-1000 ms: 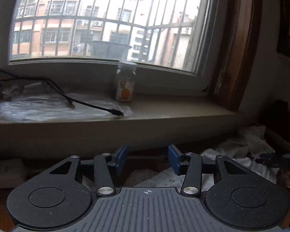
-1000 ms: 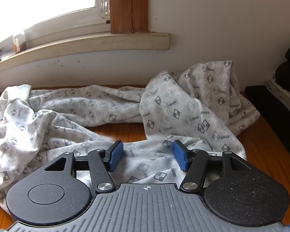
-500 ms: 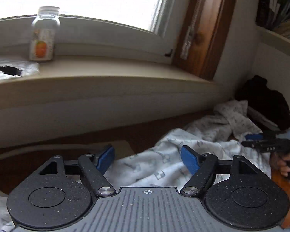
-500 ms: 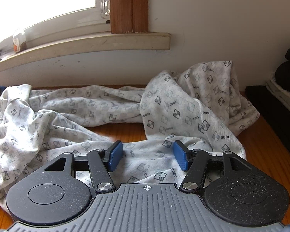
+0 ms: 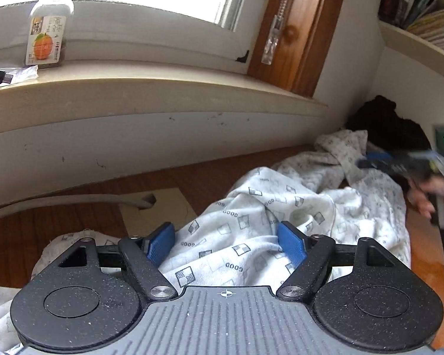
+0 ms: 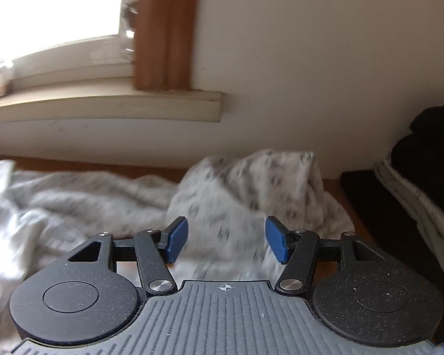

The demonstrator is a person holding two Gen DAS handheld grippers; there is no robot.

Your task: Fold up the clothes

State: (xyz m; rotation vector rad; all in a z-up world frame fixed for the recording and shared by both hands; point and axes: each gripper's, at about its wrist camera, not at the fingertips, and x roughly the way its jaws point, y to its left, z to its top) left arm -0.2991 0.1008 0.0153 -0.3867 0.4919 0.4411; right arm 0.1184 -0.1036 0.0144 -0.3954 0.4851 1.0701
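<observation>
So the crumpled garment (image 5: 281, 207) sprawls along the table's (image 5: 59, 227) wall edge. Cardboard (image 5: 159, 210) lies beside it, with dark clothes (image 6: 429, 153) at the right end. Left tool (image 5: 226, 244) gapes wide, right tool (image 6: 226, 241) partly open, both empty.

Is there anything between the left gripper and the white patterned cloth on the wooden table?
Nothing visible. The left gripper stands open right over the white patterned cloth, whose folds already lie between its blue fingertips. The beige card lies off to one side.
</observation>
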